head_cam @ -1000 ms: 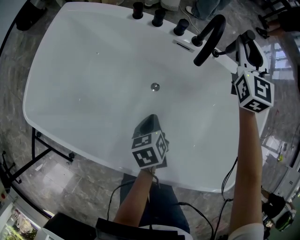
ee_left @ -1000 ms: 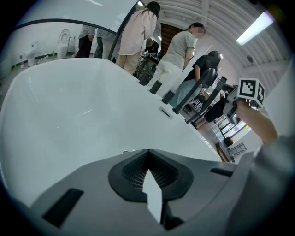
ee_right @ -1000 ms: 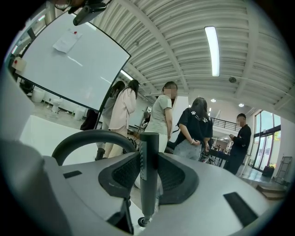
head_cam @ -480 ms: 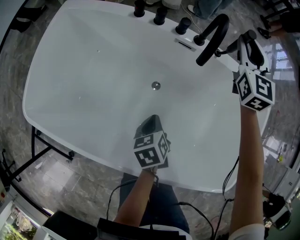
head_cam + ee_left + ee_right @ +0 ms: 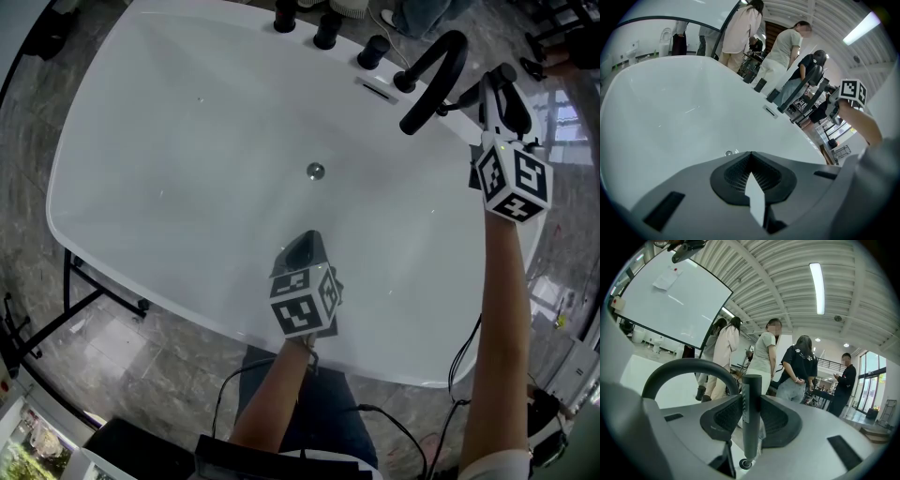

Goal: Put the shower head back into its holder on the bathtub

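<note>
The black stick shower head (image 5: 751, 413) stands upright between the pads of my right gripper (image 5: 751, 401), which is shut on it. Its lower end rests in a small round holder (image 5: 745, 464) on the white bathtub's deck. In the head view my right gripper (image 5: 497, 86) is at the tub's far right corner, just right of the curved black spout (image 5: 433, 75); the shower head is hidden there. My left gripper (image 5: 302, 247) hovers over the near side of the bathtub (image 5: 70, 202), jaws together and empty, pointing down into the basin (image 5: 751, 154).
Three black knobs (image 5: 326, 28) line the tub's far rim left of the spout. A drain (image 5: 315, 171) sits mid-basin. Black stand legs (image 5: 84, 300) and cables (image 5: 412, 441) lie on the grey tiled floor. Several people (image 5: 768, 362) stand beyond the tub.
</note>
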### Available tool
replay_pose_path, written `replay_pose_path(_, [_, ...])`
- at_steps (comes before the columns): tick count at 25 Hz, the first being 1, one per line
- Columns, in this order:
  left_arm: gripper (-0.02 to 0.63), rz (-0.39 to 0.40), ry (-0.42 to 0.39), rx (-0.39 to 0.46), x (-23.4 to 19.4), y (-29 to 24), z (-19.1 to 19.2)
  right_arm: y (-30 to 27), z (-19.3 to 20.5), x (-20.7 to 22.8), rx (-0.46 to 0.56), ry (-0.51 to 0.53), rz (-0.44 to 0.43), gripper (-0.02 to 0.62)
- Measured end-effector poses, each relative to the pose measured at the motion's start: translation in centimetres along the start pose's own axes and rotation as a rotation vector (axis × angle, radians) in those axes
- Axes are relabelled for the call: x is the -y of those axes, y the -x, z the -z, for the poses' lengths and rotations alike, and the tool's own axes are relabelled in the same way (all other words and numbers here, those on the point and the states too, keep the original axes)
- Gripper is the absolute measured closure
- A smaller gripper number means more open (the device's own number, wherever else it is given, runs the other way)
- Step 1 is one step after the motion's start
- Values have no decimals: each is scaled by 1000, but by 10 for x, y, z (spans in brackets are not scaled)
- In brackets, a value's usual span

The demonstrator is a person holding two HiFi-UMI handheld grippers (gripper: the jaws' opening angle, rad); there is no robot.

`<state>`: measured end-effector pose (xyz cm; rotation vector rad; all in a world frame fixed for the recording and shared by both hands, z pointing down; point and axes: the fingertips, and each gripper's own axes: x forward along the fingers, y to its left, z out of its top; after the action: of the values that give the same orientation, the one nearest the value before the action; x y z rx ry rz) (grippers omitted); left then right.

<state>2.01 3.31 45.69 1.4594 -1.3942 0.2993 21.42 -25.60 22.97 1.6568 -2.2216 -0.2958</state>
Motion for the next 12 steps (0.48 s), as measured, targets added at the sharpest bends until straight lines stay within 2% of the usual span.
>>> replay_pose_path(12, [603,-4,1,-3,-2,-5,-1,-7,10,1,-19,-12,1,471])
